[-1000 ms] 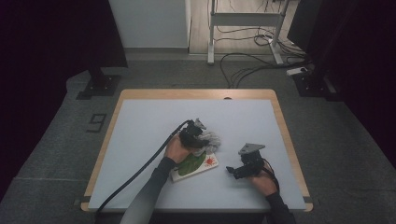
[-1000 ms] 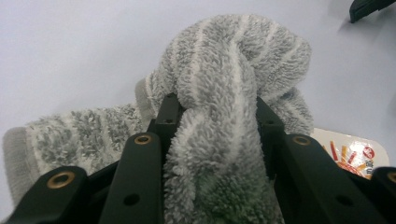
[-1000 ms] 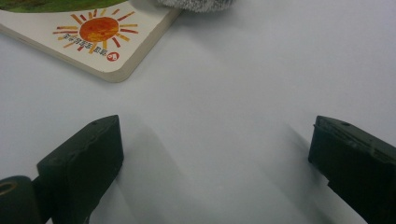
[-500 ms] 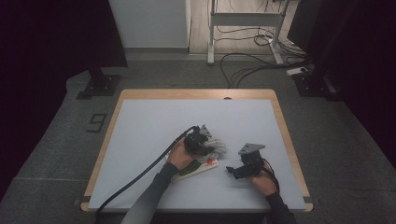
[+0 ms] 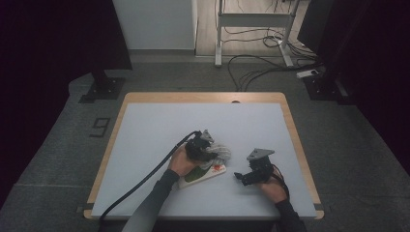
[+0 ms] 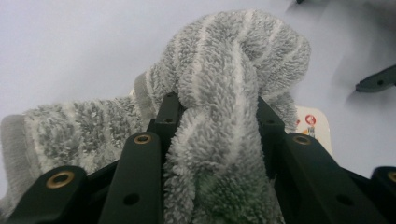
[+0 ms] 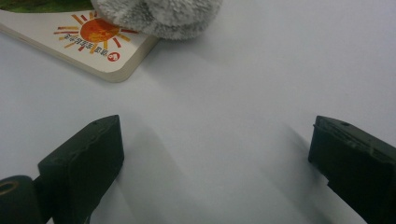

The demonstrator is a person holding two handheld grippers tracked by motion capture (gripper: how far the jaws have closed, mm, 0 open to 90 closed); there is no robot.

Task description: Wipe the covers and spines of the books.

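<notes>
Fluffy grey striped towel (image 6: pixel 233 93) bunched in left hand-held gripper (image 6: pixel 212 116), over flat book (image 7: pixel 93 42)

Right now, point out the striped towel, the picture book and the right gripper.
Striped towel (image 6: pixel 233 88), left gripper view, on the bunched fold between the jaws.
Picture book (image 7: pixel 93 39), right gripper view, on its sun-printed corner.
Right gripper (image 5: pixel 243 177), high view, between its fingertips.

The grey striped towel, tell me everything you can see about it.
The towel is fluffy terry cloth, grey with paler stripes and a flat hemmed edge. It is bunched up, not spread out, with a thick fold pinched between the black jaws of the left tool. Its mass bulges beyond the jaw tips. In the high view it sits near the table's middle, over the far end of a picture book, overhanging the book's sun-printed corner.
</notes>
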